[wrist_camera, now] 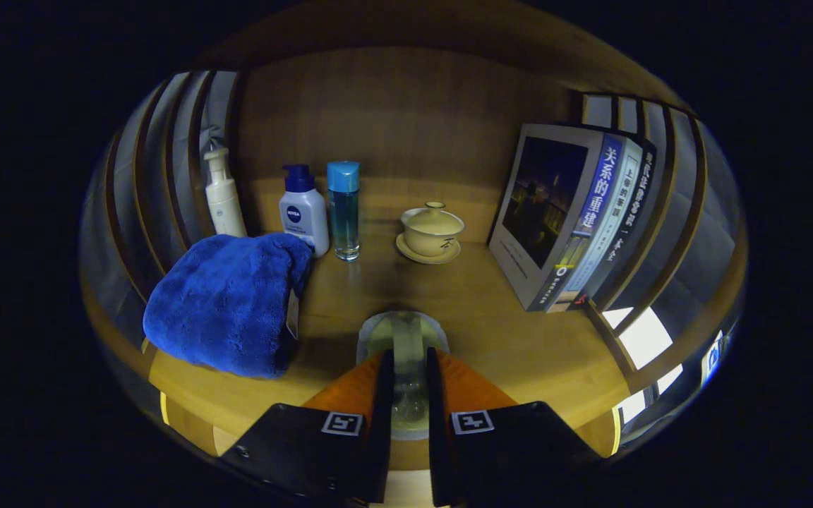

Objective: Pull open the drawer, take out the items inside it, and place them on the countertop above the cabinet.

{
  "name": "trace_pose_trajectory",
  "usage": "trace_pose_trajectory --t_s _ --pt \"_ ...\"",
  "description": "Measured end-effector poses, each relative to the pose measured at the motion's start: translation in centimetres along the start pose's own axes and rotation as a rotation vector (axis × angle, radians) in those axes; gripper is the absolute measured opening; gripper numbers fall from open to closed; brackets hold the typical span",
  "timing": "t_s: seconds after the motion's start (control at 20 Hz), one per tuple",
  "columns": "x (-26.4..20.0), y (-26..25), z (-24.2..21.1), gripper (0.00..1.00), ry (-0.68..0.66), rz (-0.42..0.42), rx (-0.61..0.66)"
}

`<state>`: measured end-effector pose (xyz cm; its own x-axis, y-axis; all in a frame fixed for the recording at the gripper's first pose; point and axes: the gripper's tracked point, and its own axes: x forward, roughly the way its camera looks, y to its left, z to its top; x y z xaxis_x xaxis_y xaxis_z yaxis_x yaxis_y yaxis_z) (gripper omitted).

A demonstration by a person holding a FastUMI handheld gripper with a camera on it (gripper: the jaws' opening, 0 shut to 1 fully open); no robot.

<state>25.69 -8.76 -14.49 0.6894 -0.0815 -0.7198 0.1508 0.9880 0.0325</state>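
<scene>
Gripper [406, 384] fingers nearly closed, pressing on both sides of a clear glass item [404, 353], apparently a small jar or cup with a pale rim, held over the front part of the wooden countertop [505, 339]. Just left of the fingers lies a folded blue towel [230, 303]; beyond it stand a white pump bottle [223, 197], a white-and-blue pump bottle [303, 210] carrying a round NIVEA logo, and a clear bottle with a blue cap [344, 210]. A cream lidded tea bowl on its saucer [432, 231] sits farther back, and leaning books [576, 212] with Chinese titles on their spines stand to the right. Risk, as a judgement: smooth glass may slip in a narrow grip, or tip on release if set down tilted or too near the counter's front edge.
</scene>
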Motion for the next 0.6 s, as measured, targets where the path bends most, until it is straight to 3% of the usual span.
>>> trace_pose_trajectory --t_s 0.1,0.2,0.3,0.6 --pt "0.27 -0.05 -0.24 0.33 -0.007 -0.006 -0.003" --pt "0.2 -0.5 -0.11 0.4 -0.02 -0.036 0.004" --pt "0.33 -0.6 -0.26 0.64 -0.038 -0.039 0.025" --pt "0.82 -0.17 -0.64 0.97 -0.068 -0.011 0.039"
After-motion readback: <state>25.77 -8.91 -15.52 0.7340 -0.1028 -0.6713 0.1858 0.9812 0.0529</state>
